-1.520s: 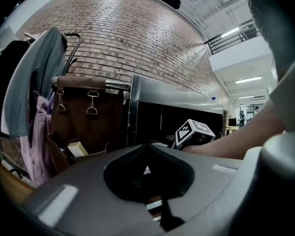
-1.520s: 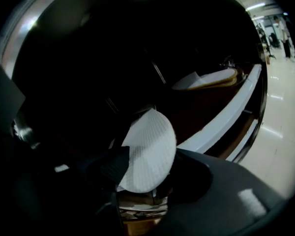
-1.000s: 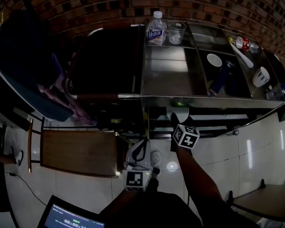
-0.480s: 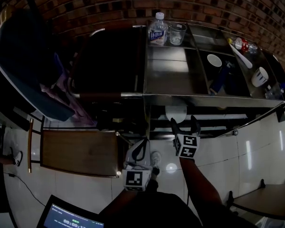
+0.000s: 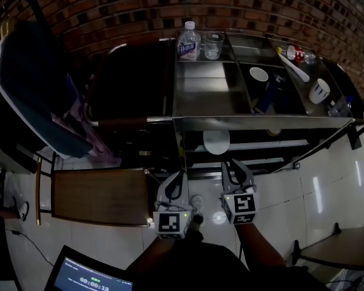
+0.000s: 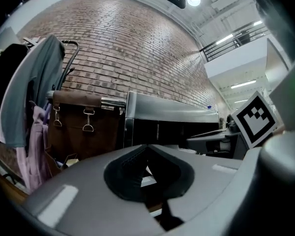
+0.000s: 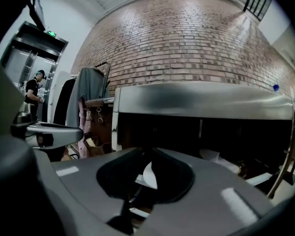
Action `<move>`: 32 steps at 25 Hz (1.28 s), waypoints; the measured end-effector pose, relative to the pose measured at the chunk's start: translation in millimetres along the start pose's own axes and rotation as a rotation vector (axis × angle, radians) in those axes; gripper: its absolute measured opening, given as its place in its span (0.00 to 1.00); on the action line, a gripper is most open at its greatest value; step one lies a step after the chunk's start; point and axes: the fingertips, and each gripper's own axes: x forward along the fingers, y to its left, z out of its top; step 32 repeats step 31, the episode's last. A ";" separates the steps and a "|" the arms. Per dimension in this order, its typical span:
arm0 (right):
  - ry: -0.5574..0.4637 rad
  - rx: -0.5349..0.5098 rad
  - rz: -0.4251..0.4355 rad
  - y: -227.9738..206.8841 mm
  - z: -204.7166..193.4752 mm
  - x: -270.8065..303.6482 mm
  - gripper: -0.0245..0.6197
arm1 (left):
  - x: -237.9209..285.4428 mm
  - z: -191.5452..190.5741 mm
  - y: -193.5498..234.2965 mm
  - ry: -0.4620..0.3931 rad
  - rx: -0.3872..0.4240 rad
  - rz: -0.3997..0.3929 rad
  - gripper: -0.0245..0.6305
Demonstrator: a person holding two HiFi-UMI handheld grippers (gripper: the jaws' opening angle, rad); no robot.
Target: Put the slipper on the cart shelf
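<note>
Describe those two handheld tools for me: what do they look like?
Both the left gripper and the right gripper have pale grey plastic bodies with dark fingers that taper towards the tip. Each carries a cube printed with black-and-white square markers.

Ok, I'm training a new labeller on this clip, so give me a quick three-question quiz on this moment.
1. True or false: the white slipper lies in the top tray of the cart.
2. What stands right beside the water bottle? A) a glass B) a kettle C) a shoe box
3. Is the left gripper or the right gripper holding anything?

Key
1. False: it lies on a lower shelf.
2. A.
3. No. Both are empty in front of the cart; the right one's jaws have just been closing with nothing between them.
</note>
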 end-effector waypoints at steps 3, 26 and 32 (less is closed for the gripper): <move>-0.001 -0.021 -0.012 2.2 -0.7 -11.0 0.04 | -0.2 2.5 -1.6 -0.005 -0.007 0.006 0.06; -0.116 -0.047 -0.032 11.8 -1.6 -28.4 0.04 | -8.2 2.9 -5.6 -0.003 0.041 0.017 0.06; -0.140 -0.060 -0.032 9.4 4.0 -29.5 0.04 | -4.8 4.7 -7.1 -0.003 0.045 0.014 0.06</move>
